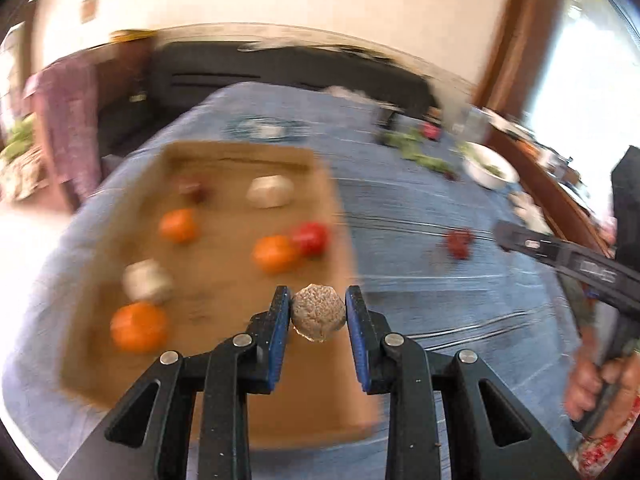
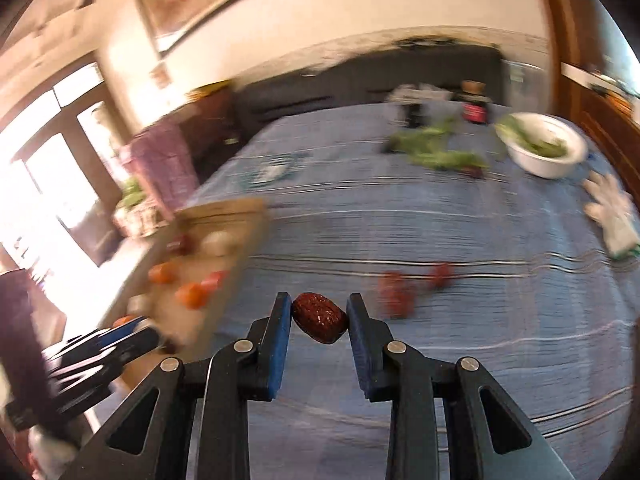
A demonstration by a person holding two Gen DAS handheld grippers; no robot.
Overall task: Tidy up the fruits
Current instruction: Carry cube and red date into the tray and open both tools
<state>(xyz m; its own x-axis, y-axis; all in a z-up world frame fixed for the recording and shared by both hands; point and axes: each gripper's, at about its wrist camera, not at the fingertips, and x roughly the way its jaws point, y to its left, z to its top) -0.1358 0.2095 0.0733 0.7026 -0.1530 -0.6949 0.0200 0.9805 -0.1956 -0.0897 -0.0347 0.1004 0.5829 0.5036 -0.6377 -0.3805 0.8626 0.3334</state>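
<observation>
My left gripper (image 1: pixel 318 312) clamped on a round, knobbly walnut (image 1: pixel 319 313) above the cardboard tray (image 1: pixel 224 400) edge, no clear long axis, my right gripper (image 2: pixel 319 318) pinching a wrinkled red date (image 2: pixel 319 317) over the blue cloth (image 2: pixel 440 220), long axis tilted across the pads, right end lower.

Inventory by count, blur limiting certainty: one cardboard tray (image 1: pixel 336 208) on the blue-covered worktop (image 1: pixel 420 208); in the tray, three oranges (image 1: pixel 138 326), two pale lumpy fruits (image 1: pixel 147 281), one red fruit (image 1: pixel 310 238), one dark red fruit (image 1: pixel 194 189) at the far end; one further pale lumpy fruit (image 1: pixel 318 313) between the left gripper (image 1: pixel 318 306) pads; one dark red date (image 2: pixel 319 318) between the right gripper (image 2: pixel 319 314) pads; two reddish fruits (image 2: pixel 396 290) loose on the cloth; one white bowl (image 2: pixel 544 160) far right; one white glove (image 2: pixel 612 216) right.
</observation>
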